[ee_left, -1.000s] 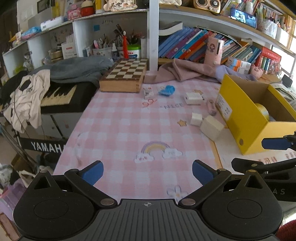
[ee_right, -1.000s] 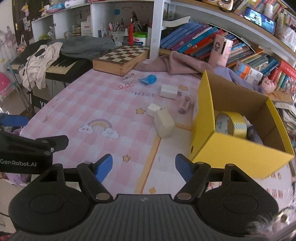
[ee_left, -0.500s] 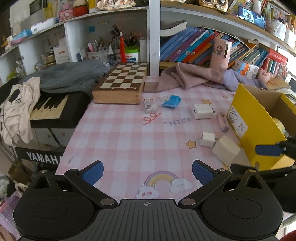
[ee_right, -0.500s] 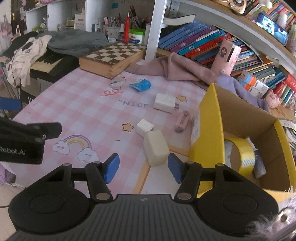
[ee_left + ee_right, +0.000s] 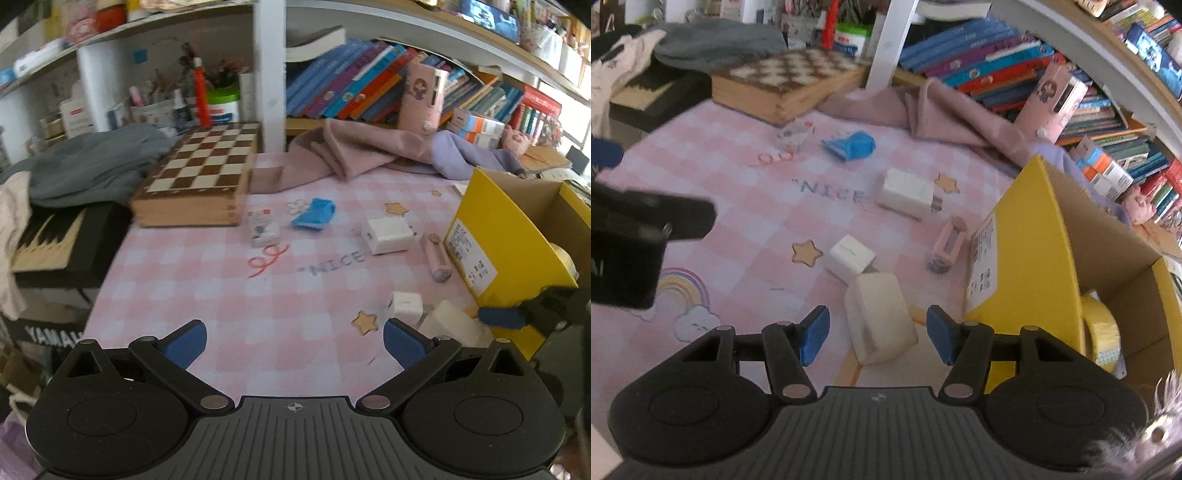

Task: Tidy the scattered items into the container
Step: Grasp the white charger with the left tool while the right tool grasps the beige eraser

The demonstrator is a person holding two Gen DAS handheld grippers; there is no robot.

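Observation:
A yellow cardboard box (image 5: pixel 1027 236) stands open at the right of the pink checked mat, with a yellow tape roll (image 5: pixel 1100 332) inside. My right gripper (image 5: pixel 877 332) is open and straddles a cream block (image 5: pixel 879 328), with a small gap at each pad. Beyond it lie a small white cube (image 5: pixel 851 258), a pink tube (image 5: pixel 947 243), a white charger (image 5: pixel 905 194), a blue item (image 5: pixel 853 146) and a small card box (image 5: pixel 796 134). My left gripper (image 5: pixel 295 345) is wide open over bare mat, with the white cube (image 5: pixel 404 306) just past its right finger.
A wooden chessboard box (image 5: pixel 199 181) and a pink cloth (image 5: pixel 351 151) lie at the back of the mat. A keyboard (image 5: pixel 44 243) under clothes borders the left edge. Shelves of books (image 5: pixel 369 92) rise behind.
Both grippers moved forward and lower over the mat toward the items. The right jaws narrowed and now sit either side of the cream block. The left jaws stayed wide.

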